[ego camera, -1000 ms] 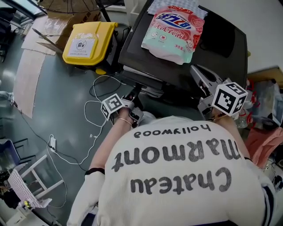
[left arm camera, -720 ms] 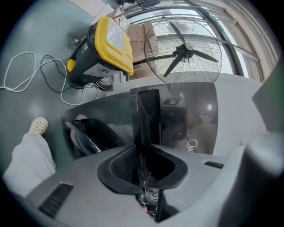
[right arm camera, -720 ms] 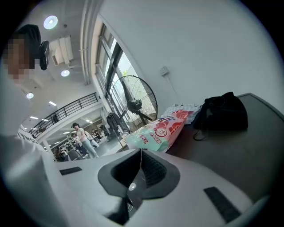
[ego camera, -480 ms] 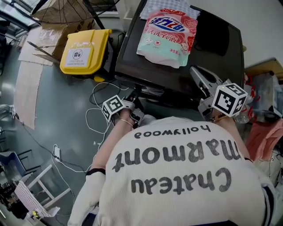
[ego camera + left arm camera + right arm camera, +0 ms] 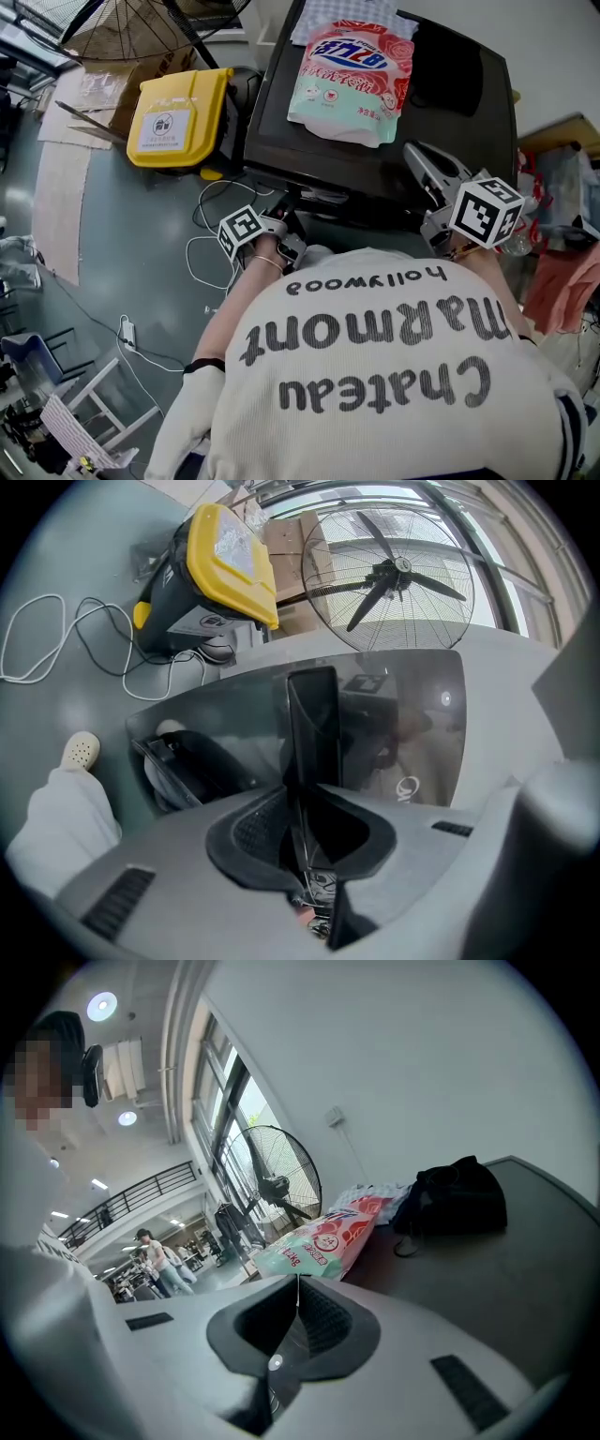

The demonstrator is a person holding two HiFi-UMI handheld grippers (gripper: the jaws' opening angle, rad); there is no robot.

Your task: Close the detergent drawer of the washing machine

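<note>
The dark washing machine (image 5: 309, 141) stands ahead of me, with a pink and green detergent bag (image 5: 352, 80) on its top. My left gripper (image 5: 289, 204) is low at the machine's front left. In the left gripper view it (image 5: 305, 794) is shut on a thin dark slab, the detergent drawer (image 5: 314, 724) seen edge-on, against the glossy front. My right gripper (image 5: 414, 152) hovers over the top's front right. In the right gripper view it (image 5: 298, 1283) is shut with nothing between its pads, pointing toward the detergent bag (image 5: 323, 1237).
A black bag (image 5: 455, 80) lies on the machine's top at the back right. A yellow-lidded bin (image 5: 178, 117) and a large fan (image 5: 389, 574) stand left of the machine. White cable (image 5: 202, 253) loops over the floor. My torso hides the floor in front.
Both grippers keep their places and their jaws look the same. Only the head view has drifted a little, so the machine and bin sit slightly higher and further left.
</note>
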